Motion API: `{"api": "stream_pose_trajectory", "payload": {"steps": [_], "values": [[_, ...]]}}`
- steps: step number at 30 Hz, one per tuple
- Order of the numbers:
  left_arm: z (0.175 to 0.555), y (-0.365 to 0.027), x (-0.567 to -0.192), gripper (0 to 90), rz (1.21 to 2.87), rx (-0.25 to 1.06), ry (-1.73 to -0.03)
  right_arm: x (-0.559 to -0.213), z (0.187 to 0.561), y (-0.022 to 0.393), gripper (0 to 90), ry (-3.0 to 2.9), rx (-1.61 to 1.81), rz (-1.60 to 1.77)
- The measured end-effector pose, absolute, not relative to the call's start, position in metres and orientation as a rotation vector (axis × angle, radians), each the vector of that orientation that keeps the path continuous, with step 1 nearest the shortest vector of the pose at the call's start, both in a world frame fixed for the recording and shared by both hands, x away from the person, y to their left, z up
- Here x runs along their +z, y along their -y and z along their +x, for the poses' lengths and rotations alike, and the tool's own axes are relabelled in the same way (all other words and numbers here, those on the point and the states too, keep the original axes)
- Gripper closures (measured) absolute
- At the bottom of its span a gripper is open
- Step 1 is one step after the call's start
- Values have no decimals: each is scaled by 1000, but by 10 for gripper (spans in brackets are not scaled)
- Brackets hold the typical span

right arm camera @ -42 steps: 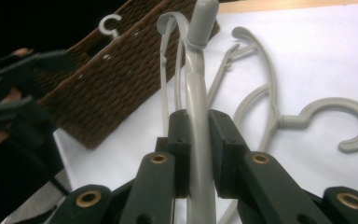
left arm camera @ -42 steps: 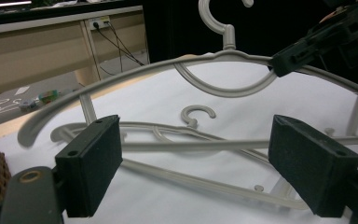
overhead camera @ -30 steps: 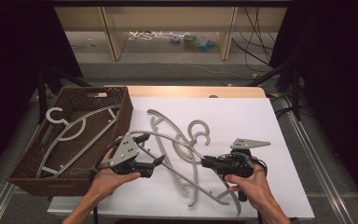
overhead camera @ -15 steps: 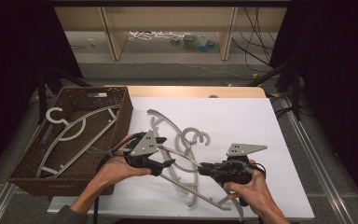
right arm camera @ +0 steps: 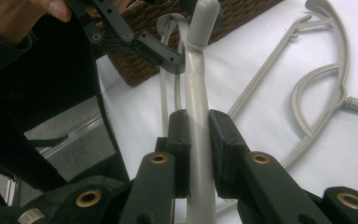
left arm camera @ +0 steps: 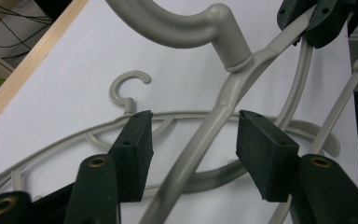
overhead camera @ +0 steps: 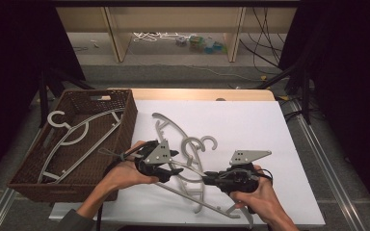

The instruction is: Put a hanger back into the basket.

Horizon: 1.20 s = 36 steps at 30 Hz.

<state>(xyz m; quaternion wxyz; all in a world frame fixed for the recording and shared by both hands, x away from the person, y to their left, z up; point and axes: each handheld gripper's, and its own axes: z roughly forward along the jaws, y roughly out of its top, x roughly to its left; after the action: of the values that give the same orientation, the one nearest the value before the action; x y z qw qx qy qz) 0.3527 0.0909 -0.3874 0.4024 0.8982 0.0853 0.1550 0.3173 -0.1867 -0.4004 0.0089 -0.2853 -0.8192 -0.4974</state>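
Note:
A grey plastic hanger point(overhead camera: 191, 169) is lifted off the white table between both hands. My right gripper point(overhead camera: 207, 179) is shut on one of its arms, and the right gripper view shows the pads of that gripper point(right arm camera: 196, 126) pressed on the grey arm point(right arm camera: 196, 84). My left gripper point(overhead camera: 177, 167) comes in from the left. Its jaws point(left arm camera: 193, 135) have just been closing, and they stand on either side of the hanger's other arm point(left arm camera: 214, 121) with a gap left at each pad. A second grey hanger point(overhead camera: 164, 124) lies flat on the table beneath.
A brown wicker basket point(overhead camera: 125, 115) stands at the table's left edge with another grey hanger point(overhead camera: 77, 132) in it. The white table surface point(overhead camera: 260, 125) extends to the right and back. Shelves and cables lie beyond the far edge.
My left hand has moved right, from the basket's side to the lifted hanger, and its jaws have narrowed around the hanger's arm. The right hand has kept its grip and hardly moved.

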Motion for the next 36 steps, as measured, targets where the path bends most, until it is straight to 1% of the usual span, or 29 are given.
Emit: {"api": "stream_pose_trajectory", "payload": {"steps": [2, 4, 5, 11, 17, 18, 20, 21, 22, 23, 24, 28, 31, 32, 33, 36], "values": [[352, -89, -389, 538, 2289, 383, -196, -400, 317, 185, 802, 2567, -1540, -858], [351, -88, -390, 646, 2314, 391, -164, -399, 316, 184, 802, 2601, -1531, -848], [350, -88, -391, 669, 2311, 387, -157, -400, 316, 183, 802, 2597, -1536, -841], [347, -87, -390, 722, 2339, 404, -72, -400, 319, 185, 801, 2617, -1505, -767], [345, -86, -390, 774, 2349, 355, -59, -393, 324, 189, 772, 2703, -1483, -682], [344, -85, -390, 784, 2349, 340, -66, -392, 325, 189, 752, 2731, -1480, -679], [343, -84, -390, 814, 2353, 311, -83, -389, 326, 190, 651, 2756, -1484, -740], [343, -84, -390, 818, 2336, 293, -116, -386, 326, 191, 639, 2752, -1485, -782], [344, -85, -389, 819, 2346, 303, -141, -383, 326, 193, 618, 2751, -1486, -790], [344, -85, -389, 819, 2346, 303, -141, -380, 326, 195, 567, 2757, -1506, -816], [346, -86, -388, 821, 2353, 308, -196, -377, 325, 197, 517, 2759, -1522, -856], [352, -95, -386, 821, 2369, 342, -300, -371, 326, 203, 408, 2732, -1584, -967], [358, -104, -384, 821, 2358, 352, -391, -369, 327, 208, 374, 2686, -1650, -1047], [358, -104, -384, 821, 2358, 352, -391, -369, 327, 210, 363, 2681, -1676, -1078], [361, -111, -381, 820, 2335, 368, -457, -369, 327, 211, 359, 2646, -1725, -1107], [363, -120, -377, 821, 2286, 360, -531, -368, 328, 215, 333, 2625, -1779, -1173]]}}
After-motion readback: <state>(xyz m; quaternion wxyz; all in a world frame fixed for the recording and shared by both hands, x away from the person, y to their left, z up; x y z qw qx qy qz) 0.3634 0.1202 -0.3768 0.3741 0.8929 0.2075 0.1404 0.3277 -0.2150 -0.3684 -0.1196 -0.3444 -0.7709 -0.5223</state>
